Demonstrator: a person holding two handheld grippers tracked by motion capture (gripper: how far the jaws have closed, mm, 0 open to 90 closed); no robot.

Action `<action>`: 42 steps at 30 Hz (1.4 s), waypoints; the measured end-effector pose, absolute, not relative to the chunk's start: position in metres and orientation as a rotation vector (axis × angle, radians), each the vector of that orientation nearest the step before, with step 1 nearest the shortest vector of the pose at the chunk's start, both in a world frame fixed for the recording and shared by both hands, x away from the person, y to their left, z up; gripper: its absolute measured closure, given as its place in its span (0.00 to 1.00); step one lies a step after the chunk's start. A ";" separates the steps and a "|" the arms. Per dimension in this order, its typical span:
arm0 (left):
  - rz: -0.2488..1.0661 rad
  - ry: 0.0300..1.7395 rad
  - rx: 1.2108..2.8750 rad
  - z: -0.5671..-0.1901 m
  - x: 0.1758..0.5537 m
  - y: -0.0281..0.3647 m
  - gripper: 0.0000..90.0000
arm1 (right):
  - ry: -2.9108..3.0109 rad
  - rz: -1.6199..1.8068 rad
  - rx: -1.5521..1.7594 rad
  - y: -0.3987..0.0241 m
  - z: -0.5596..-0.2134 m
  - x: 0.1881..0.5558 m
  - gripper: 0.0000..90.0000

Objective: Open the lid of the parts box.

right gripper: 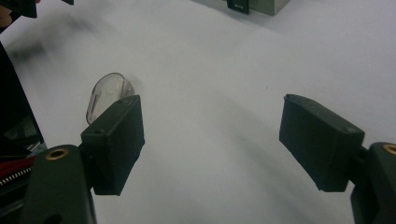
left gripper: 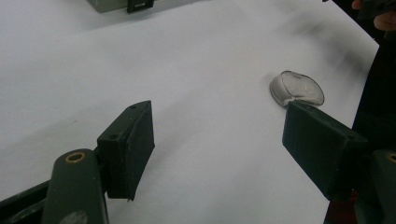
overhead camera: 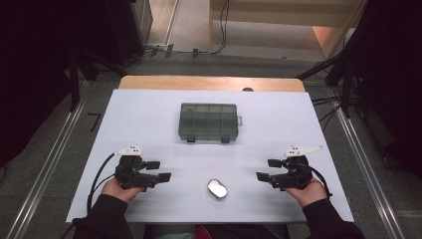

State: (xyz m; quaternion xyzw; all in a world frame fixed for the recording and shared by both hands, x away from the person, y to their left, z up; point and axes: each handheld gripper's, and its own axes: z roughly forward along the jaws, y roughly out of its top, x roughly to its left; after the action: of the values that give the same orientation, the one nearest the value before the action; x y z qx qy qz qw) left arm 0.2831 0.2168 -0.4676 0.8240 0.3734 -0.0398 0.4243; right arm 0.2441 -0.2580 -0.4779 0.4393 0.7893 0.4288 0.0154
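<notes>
A small clear oval plastic case point(overhead camera: 217, 188) lies on the white tabletop near the front edge, between my two hands. A dark translucent compartment box point(overhead camera: 208, 121), lid closed, sits at the table's middle. My left gripper point(overhead camera: 158, 171) rests at the front left, jaws wide apart and empty, pointing right toward the oval case point(left gripper: 297, 88). My right gripper point(overhead camera: 268, 170) rests at the front right, open and empty, pointing left; the oval case point(right gripper: 106, 93) shows just beyond its left jaw.
The white table point(overhead camera: 139, 114) has a wooden strip along its far edge. Metal rails run along the floor on both sides. Cables trail from each gripper. A latch of the compartment box point(left gripper: 140, 4) peeks in at the top of the left gripper view.
</notes>
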 end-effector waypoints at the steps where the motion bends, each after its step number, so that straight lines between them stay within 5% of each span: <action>1: -0.099 0.935 2.061 -0.468 0.283 0.217 0.28 | 2.454 1.334 1.362 -0.257 -0.477 0.246 0.23; 42: -0.085 0.943 2.050 -0.467 0.283 0.218 0.28 | 2.395 1.363 1.408 -0.238 -0.473 0.292 0.23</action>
State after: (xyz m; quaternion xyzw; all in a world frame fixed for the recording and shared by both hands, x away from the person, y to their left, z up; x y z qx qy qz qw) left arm 0.2835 0.2181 -0.4671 0.8207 0.3775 -0.0340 0.4276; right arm 0.2918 -0.2384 -0.4732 0.4549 0.7736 0.4405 0.0235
